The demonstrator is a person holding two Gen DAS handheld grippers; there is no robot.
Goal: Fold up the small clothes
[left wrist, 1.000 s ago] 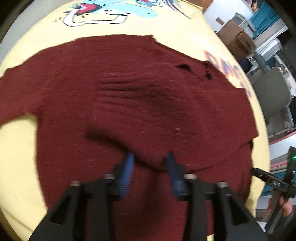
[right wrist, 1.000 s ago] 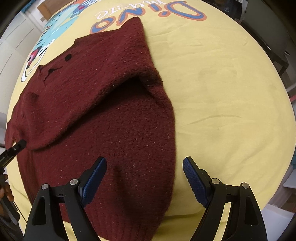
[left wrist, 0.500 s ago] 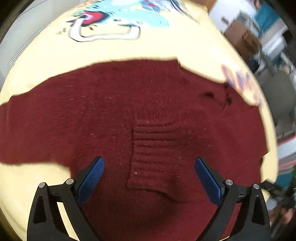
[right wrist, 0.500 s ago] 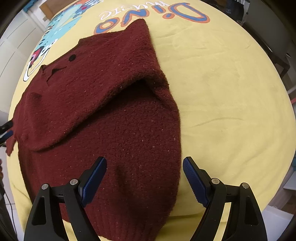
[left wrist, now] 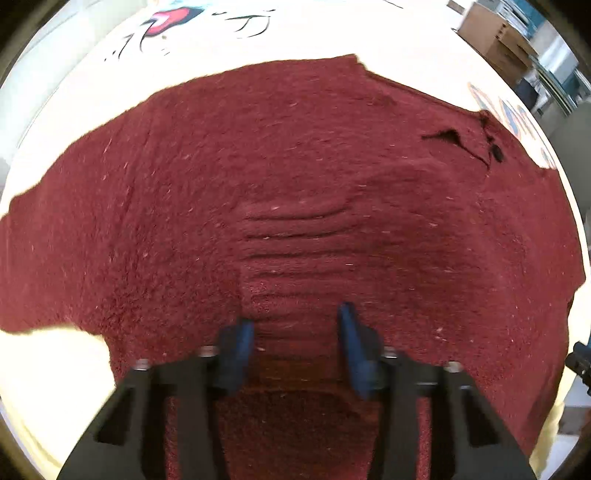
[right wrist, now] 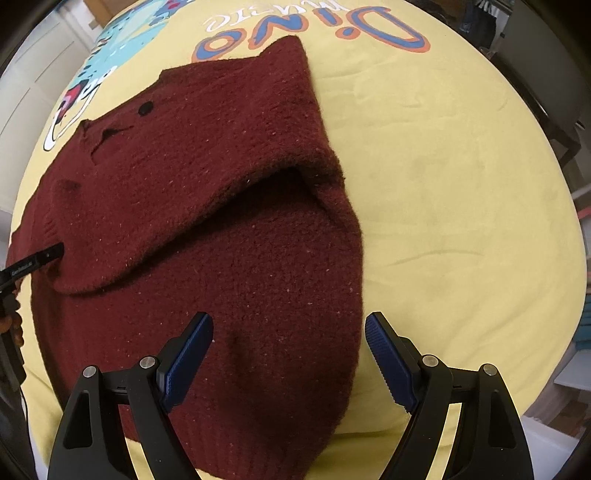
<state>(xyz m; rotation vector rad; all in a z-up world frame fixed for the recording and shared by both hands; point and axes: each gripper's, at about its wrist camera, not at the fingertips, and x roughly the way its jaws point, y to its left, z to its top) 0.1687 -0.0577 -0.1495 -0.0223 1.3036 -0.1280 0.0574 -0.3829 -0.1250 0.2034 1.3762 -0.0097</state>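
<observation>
A dark red knit sweater (left wrist: 295, 177) lies on a yellow printed sheet (right wrist: 443, 166); it also shows in the right wrist view (right wrist: 229, 206). One sleeve is folded across the body, its ribbed cuff (left wrist: 295, 251) lying on the chest. My left gripper (left wrist: 295, 332) is low over that cuff, its blue pads partly closed on either side of the ribbing. My right gripper (right wrist: 288, 347) is open and empty above the sweater's lower right part, near its side edge. The left gripper's tip (right wrist: 33, 262) shows at the sweater's far left.
The sheet carries a cartoon print (right wrist: 88, 74) and "Dino" lettering (right wrist: 332, 33). Bare yellow sheet lies right of the sweater. Cardboard boxes (left wrist: 495, 40) and shelving stand beyond the bed's far right edge.
My left gripper let go of the sleeve cuff, opened wide, then dropped closer and narrowed around the cuff again. The right gripper stayed open and nearly still.
</observation>
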